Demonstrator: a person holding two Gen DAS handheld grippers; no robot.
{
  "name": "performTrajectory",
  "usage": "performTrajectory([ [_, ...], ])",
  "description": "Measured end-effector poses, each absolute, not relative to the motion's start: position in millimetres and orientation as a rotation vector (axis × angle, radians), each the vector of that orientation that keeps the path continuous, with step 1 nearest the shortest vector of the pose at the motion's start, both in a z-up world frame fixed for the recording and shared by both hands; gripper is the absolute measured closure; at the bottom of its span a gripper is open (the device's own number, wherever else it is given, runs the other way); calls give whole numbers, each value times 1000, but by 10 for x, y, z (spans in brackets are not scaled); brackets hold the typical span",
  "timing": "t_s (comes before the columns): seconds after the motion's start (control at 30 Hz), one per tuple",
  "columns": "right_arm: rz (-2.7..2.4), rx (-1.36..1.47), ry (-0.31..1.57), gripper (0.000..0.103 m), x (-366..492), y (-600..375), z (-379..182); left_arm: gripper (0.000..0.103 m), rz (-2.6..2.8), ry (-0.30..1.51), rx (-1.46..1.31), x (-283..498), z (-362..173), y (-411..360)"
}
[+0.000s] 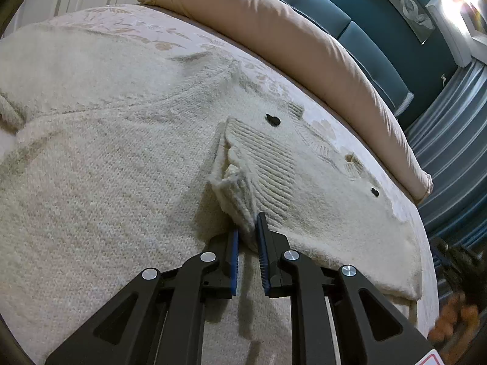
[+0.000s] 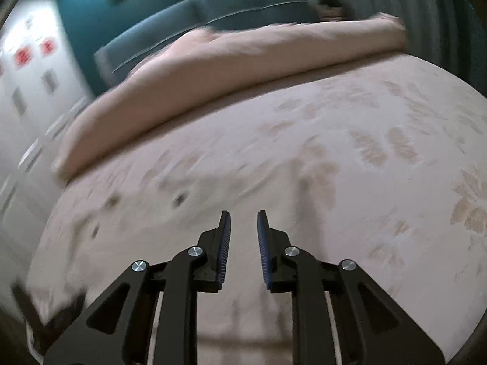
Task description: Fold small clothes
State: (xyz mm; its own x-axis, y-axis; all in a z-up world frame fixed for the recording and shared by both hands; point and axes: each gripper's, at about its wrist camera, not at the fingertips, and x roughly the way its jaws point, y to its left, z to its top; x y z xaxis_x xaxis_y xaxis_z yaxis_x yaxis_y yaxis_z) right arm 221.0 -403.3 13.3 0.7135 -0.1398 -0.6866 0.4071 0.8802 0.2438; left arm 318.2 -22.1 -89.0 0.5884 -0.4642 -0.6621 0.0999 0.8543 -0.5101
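A cream knitted sweater (image 1: pixel 106 158) lies spread over the bed, with dark buttons (image 1: pixel 273 119) along its far edge. My left gripper (image 1: pixel 248 228) is shut on the sweater's ribbed sleeve cuff (image 1: pixel 240 200), which is bunched between the blue pads and laid over the sweater's body. My right gripper (image 2: pixel 243 222) is open and empty above the bare flowered bedspread (image 2: pixel 334 152). The right wrist view is blurred, and the sweater does not show in it.
A long pink rolled duvet (image 1: pixel 289 39) lies along the far side of the bed, also in the right wrist view (image 2: pixel 228 64). Behind it is a teal padded headboard (image 1: pixel 365 24). Striped curtains (image 1: pixel 456 140) hang at the right. The bed edge drops off at the right (image 1: pixel 429 273).
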Motion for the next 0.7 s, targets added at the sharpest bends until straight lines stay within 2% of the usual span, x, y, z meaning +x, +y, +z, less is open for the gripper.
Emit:
performTrajectory([
  [0.13, -353, 284, 893, 93, 2013, -3997, -393, 88, -342, 889, -450, 3183, -900, -217],
  [0.2, -375, 388, 839, 102, 1764, -4117, -330, 88, -343, 890, -456, 3181, -897, -212],
  [0.23, -425, 434, 823, 102, 1595, -4152, -237, 88, -345, 890, -463, 3177, -895, -199],
  [0.3, -470, 436, 820, 93, 1372, -4069, -125, 88, -351, 897, -489, 3170, -898, -155],
  [0.43, -425, 375, 866, 91, 904, -3529, -127, 89, -348, 923, -529, 2963, -864, 29],
  [0.5, -377, 387, 893, 81, 641, -3247, -244, 89, -343, 924, -504, 2700, -812, 179],
  [0.57, -362, 388, 904, 76, 417, -3045, -316, 85, -346, 929, -491, 2403, -776, 371],
  [0.7, -384, 277, 892, 74, 60, -2780, -280, 83, -357, 958, -436, 1789, -751, 788],
])
